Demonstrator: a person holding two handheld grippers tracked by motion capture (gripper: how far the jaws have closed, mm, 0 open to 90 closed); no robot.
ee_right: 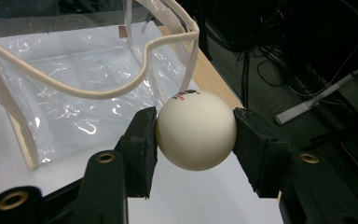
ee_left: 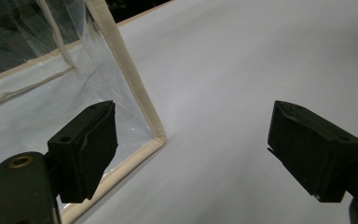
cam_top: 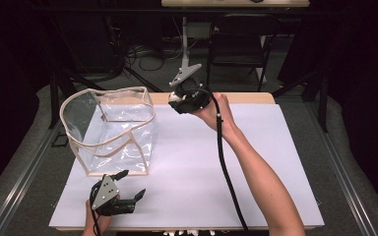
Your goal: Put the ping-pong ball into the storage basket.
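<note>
right gripper (ee_right: 196, 136) clamped on a smooth cream-white ball (ee_right: 196, 129) with a small red-and-black mark on top, pads pressing both sides; held above the far edge of the white table sheet (cam_top: 216, 162), just right of the clear plastic tote bag with beige trim (cam_top: 109, 129); left gripper (ee_left: 191, 154) near the front left, jaws spread wide, nothing between them, one jaw just beside the bag's near bottom corner; likely next: carrying the ball over the sagging rim (ee_right: 98, 93) and letting go; risks: releasing early, so a bounce off the floppy rim and a roll off the far table edge; slipping from the pads, the ball being slick; bag tipping or sliding, unheld.
</note>
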